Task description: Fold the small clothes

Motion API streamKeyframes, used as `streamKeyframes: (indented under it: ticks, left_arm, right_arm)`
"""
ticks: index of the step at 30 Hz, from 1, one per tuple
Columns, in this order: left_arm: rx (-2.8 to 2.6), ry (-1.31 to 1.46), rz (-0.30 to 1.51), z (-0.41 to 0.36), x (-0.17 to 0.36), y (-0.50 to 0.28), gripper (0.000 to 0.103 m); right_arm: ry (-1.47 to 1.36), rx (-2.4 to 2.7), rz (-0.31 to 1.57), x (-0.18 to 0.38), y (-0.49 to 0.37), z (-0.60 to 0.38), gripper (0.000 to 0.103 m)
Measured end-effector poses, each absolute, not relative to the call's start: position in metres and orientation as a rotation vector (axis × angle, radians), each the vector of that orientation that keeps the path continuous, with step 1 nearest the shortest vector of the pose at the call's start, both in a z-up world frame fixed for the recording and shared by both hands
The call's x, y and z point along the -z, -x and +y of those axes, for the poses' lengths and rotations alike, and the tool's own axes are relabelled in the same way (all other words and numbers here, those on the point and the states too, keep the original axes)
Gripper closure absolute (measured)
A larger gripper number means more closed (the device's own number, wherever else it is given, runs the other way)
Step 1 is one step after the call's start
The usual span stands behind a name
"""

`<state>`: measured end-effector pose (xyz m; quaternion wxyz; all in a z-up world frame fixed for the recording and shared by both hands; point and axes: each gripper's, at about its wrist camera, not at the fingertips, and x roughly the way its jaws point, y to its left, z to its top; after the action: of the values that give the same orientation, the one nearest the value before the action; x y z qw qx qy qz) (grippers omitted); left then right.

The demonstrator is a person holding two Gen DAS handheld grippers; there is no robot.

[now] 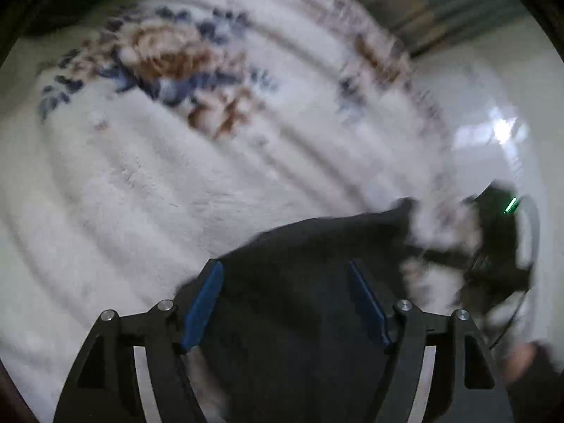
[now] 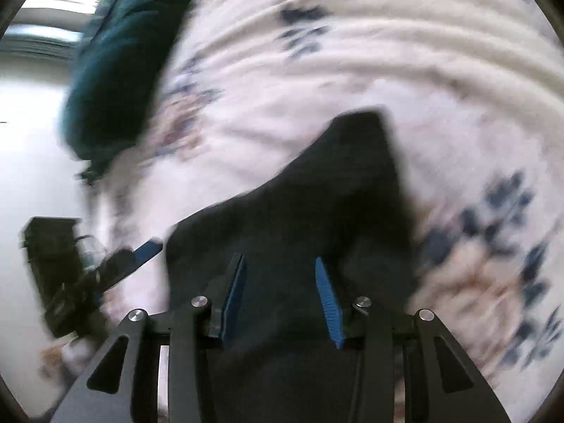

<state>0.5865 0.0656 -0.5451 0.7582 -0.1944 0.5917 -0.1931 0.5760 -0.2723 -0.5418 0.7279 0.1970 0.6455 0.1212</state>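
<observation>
Both sets of jaws stand parted, blue pads well apart, with dark cloth showing between them but not pinched. The left gripper (image 1: pixel 285 282) hovers over the near part of a black garment (image 1: pixel 310 282), which lies on a white fluffy blanket (image 1: pixel 158 183) patterned with blue and brown flowers. The right gripper (image 2: pixel 280 282) sits likewise over the black garment (image 2: pixel 317 218), whose far end rises to a blunt, squared corner against the white pile. Whether either pad touches the fabric cannot be told through the motion blur. In the left wrist view the other gripper (image 1: pixel 500 246) shows at the right edge, just past the garment. In the right wrist view a dark teal cloth (image 2: pixel 120 63) lies on the blanket's (image 2: pixel 387 53) far left edge, well apart from the garment.
</observation>
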Motion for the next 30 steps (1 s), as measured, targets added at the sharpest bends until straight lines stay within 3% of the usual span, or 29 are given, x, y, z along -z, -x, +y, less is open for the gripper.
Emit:
streamKeyframes:
  ticks: [3, 8, 10, 14, 15, 17, 19, 20, 23, 30]
  left_arm:
    - [0.375, 0.37, 1.324, 0.071, 0.558, -0.593, 0.035]
    - [0.47, 0.513, 1.177, 0.088, 0.495, -0.55, 0.033]
    - [0.515, 0.509, 1.162, 0.081, 0.485, -0.532, 0.033]
    - [0.434, 0.321, 1.323, 0.054, 0.531, -0.506, 0.033]
    - [0.424, 0.279, 1.342, 0.054, 0.539, -0.497, 0.033]
    - [0.414, 0.233, 1.363, 0.062, 0.552, -0.484, 0.032]
    - [0.422, 0.318, 1.365, 0.078, 0.549, -0.48, 0.032]
    - [0.41, 0.337, 1.363, 0.085, 0.543, -0.476, 0.033]
    - [0.412, 0.366, 1.332, 0.096, 0.521, -0.455, 0.033]
    - [0.395, 0.571, 1.407, 0.107, 0.509, -0.359, 0.033]
  right_arm:
    - [-0.471, -0.038, 1.415, 0.554, -0.591, -0.303, 0.064]
    - [-0.58, -0.173, 1.312, 0.506, -0.553, -0.306, 0.064]
    - [-0.613, -0.297, 1.336, 0.503, -0.529, -0.291, 0.059]
    - [-0.656, -0.425, 1.505, 0.537, -0.483, -0.269, 0.059]
    - [-0.591, -0.368, 1.533, 0.547, -0.472, -0.27, 0.064]
    - [-0.568, -0.277, 1.526, 0.556, -0.453, -0.288, 0.102]
    - [-0.624, -0.196, 1.514, 0.553, -0.441, -0.309, 0.103]
    - [-0.626, -0.171, 1.492, 0.546, -0.435, -0.314, 0.098]
    - [-0.526, -0.158, 1.485, 0.519, -0.413, -0.311, 0.057]
    - [-0.45, -0.212, 1.62, 0.504, -0.302, -0.294, 0.049]
